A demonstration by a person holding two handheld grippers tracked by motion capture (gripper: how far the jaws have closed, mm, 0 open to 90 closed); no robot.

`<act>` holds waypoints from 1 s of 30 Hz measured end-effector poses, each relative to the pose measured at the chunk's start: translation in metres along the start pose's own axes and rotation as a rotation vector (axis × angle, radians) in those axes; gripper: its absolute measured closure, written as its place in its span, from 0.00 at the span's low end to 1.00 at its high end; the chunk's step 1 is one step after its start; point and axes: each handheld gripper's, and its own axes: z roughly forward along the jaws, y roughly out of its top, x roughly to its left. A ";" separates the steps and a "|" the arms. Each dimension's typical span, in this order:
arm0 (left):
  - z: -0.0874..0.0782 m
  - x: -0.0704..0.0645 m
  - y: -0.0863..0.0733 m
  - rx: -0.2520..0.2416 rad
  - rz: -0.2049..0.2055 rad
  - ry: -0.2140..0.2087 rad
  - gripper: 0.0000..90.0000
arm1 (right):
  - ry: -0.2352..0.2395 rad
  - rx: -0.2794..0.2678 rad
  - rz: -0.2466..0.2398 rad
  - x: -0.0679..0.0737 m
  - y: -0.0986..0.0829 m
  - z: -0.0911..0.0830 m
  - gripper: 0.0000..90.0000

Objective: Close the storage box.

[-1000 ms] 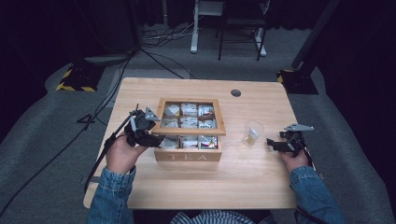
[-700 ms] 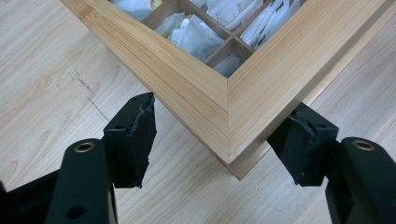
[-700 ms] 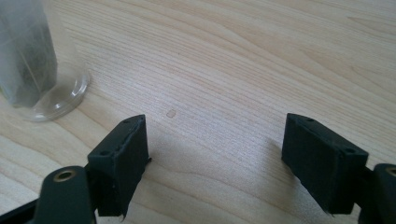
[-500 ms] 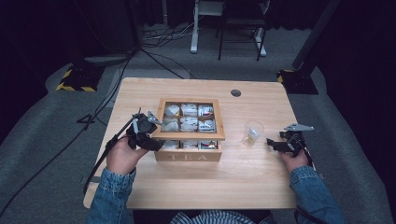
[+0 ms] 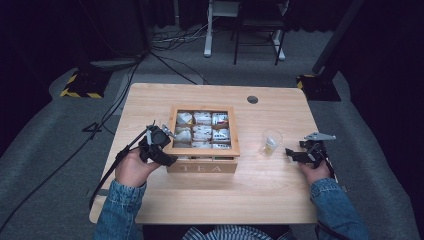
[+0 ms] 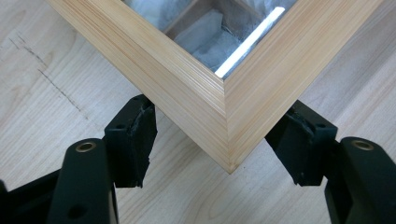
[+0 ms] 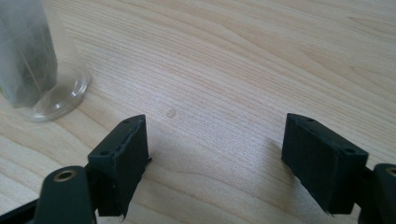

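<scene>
left tongs [image 6: 219, 140]: my jaws stand apart, straddling the near-left corner of the tea box [image 6: 205, 93]; neither pad presses the wood as far as i can tell.
right tongs [image 7: 215, 163]: jaws wide apart over bare bench [image 7: 261, 70], gripping nothing, near the glass [image 7: 42, 70] but apart from it.
tea box [image 5: 204, 137]: sits mid-bench, lid open, "tea" lettered on its front wall; sachets [image 5: 202, 132] fill the compartments.
glass [image 5: 270, 143]: stands upright just to the right of the box, between it and my right tongs [image 5: 302, 155]; something pale and upright stands inside, likely a sachet.
risk, left: i judge that closing on a sharp corner gives the pads slanted faces to bite, so they could slide off or skew the box.
risk, right: a careless sweep could tip the light glass.
materials: box of pale, straight-grained wood, mitred edges, smooth faces; sachets papery and crumpled; glass clear, round-footed, slippery; pads of black rubber, frayed at the edges; bench of light wood, faintly scratched.
</scene>
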 end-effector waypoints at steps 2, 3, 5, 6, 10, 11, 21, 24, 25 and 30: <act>0.001 0.000 0.000 0.015 -0.005 -0.009 0.39 | 0.000 0.000 0.000 0.000 0.000 0.000 0.25; 0.003 0.001 0.000 0.028 -0.005 -0.020 0.38 | 0.000 0.000 0.000 0.000 0.000 0.000 0.25; 0.007 0.002 0.001 0.065 -0.009 -0.042 0.35 | 0.000 0.000 0.000 0.000 0.000 0.000 0.25; 0.007 0.002 0.001 0.065 -0.009 -0.042 0.34 | 0.000 0.000 0.000 0.000 0.000 0.000 0.25; 0.013 0.002 0.002 0.109 -0.002 -0.047 0.34 | 0.000 0.000 0.000 0.000 0.000 0.000 0.25; 0.013 0.002 0.003 0.109 -0.004 -0.048 0.34 | 0.000 0.000 0.000 0.000 0.000 0.000 0.25; 0.006 0.005 0.001 0.069 -0.013 -0.076 0.30 | 0.000 0.000 0.000 0.000 0.000 0.000 0.25; -0.005 0.008 -0.002 0.000 -0.016 -0.089 0.31 | 0.000 0.000 0.000 0.000 0.000 0.000 0.25; -0.008 0.009 -0.003 -0.017 -0.017 -0.089 0.31 | 0.000 0.000 0.000 0.000 0.000 0.000 0.25; -0.018 0.018 -0.008 -0.088 -0.053 -0.062 0.31 | 0.000 -0.001 0.001 0.000 0.000 0.000 0.25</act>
